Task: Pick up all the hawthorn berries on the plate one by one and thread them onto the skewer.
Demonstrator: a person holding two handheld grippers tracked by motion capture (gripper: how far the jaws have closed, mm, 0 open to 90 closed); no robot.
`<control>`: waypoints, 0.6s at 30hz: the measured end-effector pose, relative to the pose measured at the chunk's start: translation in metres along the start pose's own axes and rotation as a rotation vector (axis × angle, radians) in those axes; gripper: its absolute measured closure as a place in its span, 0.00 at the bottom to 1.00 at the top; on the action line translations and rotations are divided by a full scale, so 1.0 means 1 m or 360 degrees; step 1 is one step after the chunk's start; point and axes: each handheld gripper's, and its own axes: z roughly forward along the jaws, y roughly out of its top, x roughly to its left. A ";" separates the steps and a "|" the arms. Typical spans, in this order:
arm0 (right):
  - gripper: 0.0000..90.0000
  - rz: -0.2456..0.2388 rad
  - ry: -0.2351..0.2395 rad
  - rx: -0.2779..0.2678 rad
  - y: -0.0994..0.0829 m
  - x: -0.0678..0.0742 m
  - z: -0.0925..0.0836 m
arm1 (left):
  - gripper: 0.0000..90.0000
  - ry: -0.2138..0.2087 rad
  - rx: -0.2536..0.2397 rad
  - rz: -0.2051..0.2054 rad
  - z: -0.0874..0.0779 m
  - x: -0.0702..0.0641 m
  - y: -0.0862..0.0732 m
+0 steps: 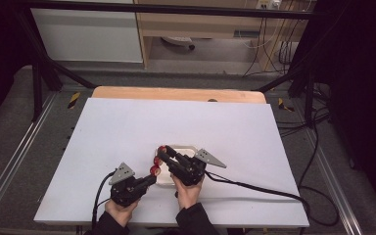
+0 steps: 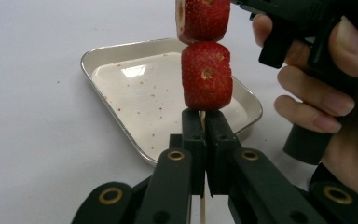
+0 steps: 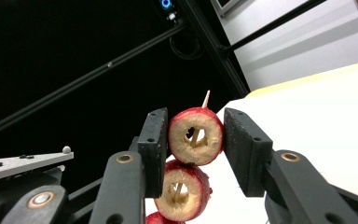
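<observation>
Left gripper (image 2: 204, 122): jaws pressed on the skewer (image 2: 202, 205), just below the lower fruit piece (image 2: 207, 74). Right gripper (image 3: 195, 140): jaws around the top fruit piece (image 3: 196, 135), touching or nearly so. Tray (image 2: 121, 88) sits beyond. Step looks like threading fruit. Next: likely push the top piece down the stick, keeping it straight.

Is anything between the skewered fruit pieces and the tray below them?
Nothing visible. The left gripper clamps the skewer under the lower fruit piece; the right gripper flanks the top piece, over the bare tray.
</observation>
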 end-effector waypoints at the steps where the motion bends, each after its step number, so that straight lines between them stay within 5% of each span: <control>1: 0.63 -0.0009 0.0002 0.0015 0.002 0.000 -0.001 | 0.98 0.0005 -0.0001 0.0000 -0.001 0.001 0.000; 8: 0.48 -0.0164 -0.0082 0.0260 0.021 0.001 -0.008 | 0.98 0.0032 0.0002 0.0014 -0.001 0.007 -0.001; 18: 0.22 -0.0295 -0.0207 0.0625 0.037 -0.025 -0.030 | 0.98 0.0057 0.0002 0.0040 -0.005 0.015 -0.001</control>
